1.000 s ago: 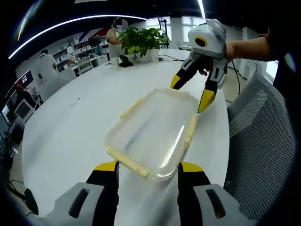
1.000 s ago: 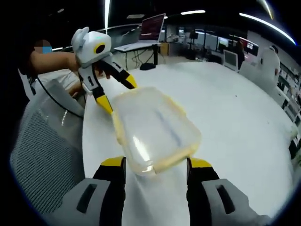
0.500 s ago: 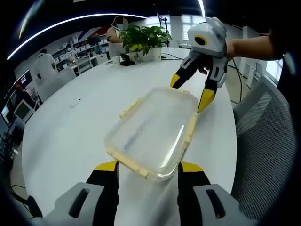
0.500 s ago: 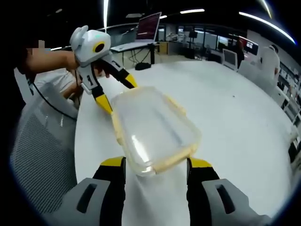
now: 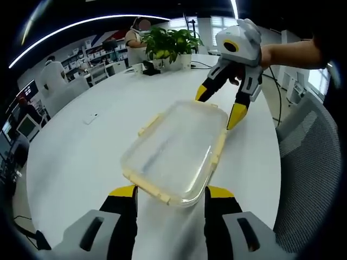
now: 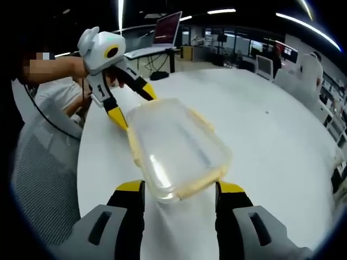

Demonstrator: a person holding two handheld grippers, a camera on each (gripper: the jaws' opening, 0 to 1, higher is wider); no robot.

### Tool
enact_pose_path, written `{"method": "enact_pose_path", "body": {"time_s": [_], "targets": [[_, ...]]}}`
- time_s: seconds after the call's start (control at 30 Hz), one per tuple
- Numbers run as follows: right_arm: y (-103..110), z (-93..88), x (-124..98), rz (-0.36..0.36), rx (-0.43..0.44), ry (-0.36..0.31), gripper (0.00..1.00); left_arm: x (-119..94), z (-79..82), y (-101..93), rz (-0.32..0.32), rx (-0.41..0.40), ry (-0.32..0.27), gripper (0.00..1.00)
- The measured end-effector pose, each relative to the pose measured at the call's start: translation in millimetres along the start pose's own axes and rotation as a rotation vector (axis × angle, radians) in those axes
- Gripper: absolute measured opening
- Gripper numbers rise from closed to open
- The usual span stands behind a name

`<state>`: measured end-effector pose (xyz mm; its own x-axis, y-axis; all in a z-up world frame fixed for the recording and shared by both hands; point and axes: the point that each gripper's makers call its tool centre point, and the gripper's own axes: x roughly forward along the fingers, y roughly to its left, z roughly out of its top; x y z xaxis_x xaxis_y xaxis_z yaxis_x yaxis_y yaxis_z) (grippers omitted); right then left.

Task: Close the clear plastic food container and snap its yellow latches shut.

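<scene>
The clear plastic container (image 5: 173,151), lid on and yellow latches along its rim, lies on the white table (image 5: 81,157). In the left gripper view my left gripper (image 5: 171,190) is open, its yellow-tipped jaws standing to either side of the container's near end. At the far end my right gripper (image 5: 219,105) is open too, one tip at the end rim and the other just past the corner. From the right gripper view, the container (image 6: 176,149) runs away from my right gripper (image 6: 180,187) towards the left gripper (image 6: 133,105). Whether the tips touch the rim I cannot tell.
A grey mesh chair (image 5: 309,173) stands off the table's edge beside the container, also seen as the chair (image 6: 38,184). Potted plants (image 5: 171,43) and a small object (image 5: 90,116) sit farther back on the table. People, desks and monitors fill the office behind.
The container keeps its place between both grippers' jaws. The table edge and mesh chair have drawn away from it, and the background has shifted slightly. Both grippers stay open.
</scene>
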<state>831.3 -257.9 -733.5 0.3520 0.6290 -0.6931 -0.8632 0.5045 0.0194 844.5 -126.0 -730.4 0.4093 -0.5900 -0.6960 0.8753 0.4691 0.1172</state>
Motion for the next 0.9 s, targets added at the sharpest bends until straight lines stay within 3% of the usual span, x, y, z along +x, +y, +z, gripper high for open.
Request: {"method": "enact_pose_path", "body": {"time_s": [0.53, 0.9], "targets": [[-10.6, 6.4, 8.3, 0.002, 0.005, 0.016, 0.47, 2.9, 1.2, 14.7, -0.001, -0.007, 0.006, 0.44], [-2.0, 4.5, 3.5, -0.022, 0.025, -0.007, 0.49, -2.5, 1.0, 12.4, 0.003, -0.025, -0.014, 0.47]]}}
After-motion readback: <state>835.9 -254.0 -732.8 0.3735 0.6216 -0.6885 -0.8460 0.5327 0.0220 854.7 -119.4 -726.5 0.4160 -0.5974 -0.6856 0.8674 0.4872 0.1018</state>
